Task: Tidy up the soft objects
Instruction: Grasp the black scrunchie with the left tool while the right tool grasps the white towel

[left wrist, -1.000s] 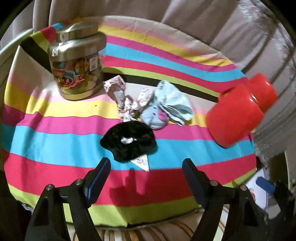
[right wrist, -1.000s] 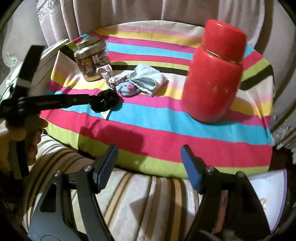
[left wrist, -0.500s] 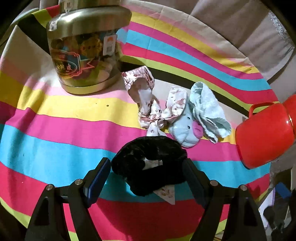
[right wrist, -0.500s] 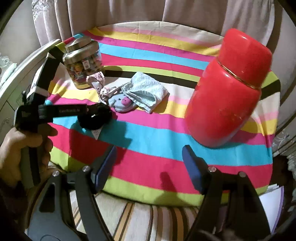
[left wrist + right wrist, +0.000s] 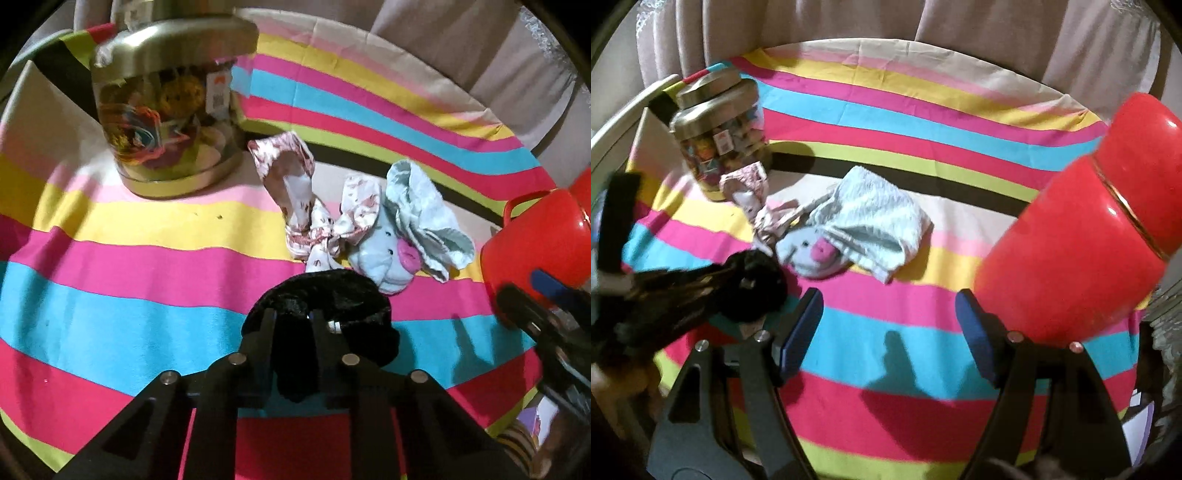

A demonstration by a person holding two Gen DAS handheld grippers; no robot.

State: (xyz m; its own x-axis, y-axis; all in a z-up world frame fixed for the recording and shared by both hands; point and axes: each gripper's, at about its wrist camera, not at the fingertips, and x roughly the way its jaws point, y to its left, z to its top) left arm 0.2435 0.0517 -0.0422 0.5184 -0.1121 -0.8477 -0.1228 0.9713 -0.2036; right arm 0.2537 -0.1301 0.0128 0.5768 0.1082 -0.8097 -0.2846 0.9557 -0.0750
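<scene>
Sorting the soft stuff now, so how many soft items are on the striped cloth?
3. The black scrunchie is nearest, with the left gripper closing on it. The floral scrunchie lies beside the jar. The blue plush lies right of it. Nothing looks hidden.

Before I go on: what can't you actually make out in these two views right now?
- Left wrist view: the left gripper is closing on the black scrunchie; its fingers hide the pinched part.
- Right wrist view: that gripper is motion-blurred.
- Right wrist view: the red flask hides the striped cloth behind it.
- Both views: jar contents are indistinct.
</scene>
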